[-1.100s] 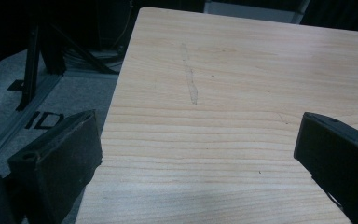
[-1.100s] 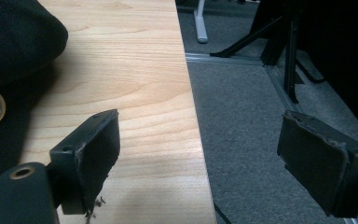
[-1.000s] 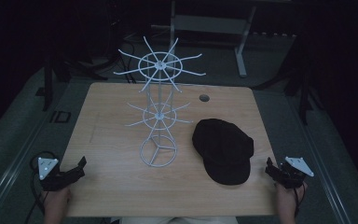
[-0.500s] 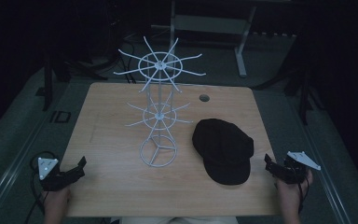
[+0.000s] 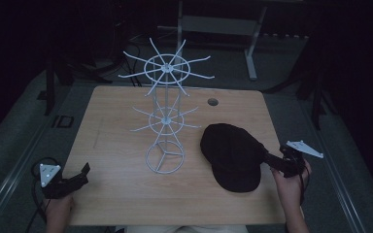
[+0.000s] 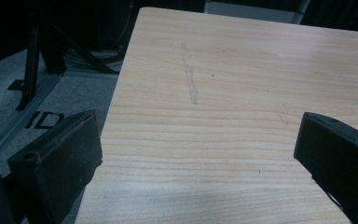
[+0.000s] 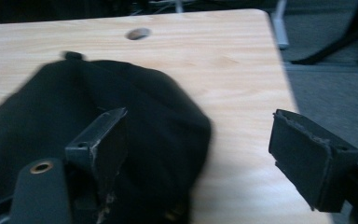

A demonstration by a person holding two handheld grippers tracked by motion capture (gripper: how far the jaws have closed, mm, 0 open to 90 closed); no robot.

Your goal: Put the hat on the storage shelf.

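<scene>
Black cap point(image 5: 234, 154) on counter point(image 5: 126, 145): soft, light (likely floppy); best pinched at rim. Right gripper point(image 5: 270, 160) wide open, empty, at its edge; left gripper point(image 5: 81, 175) open, empty.

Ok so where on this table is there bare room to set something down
The widest bare wood is the table's left half, from the white wire rack to the left edge. Another strip runs along the far right by the cable hole. It is crowded near-right, where the black cap meets the right gripper.

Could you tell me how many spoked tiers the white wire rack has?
2: an upper spoked tier atop the white wire rack, and a lower spoked tier midway above its round base.
</scene>
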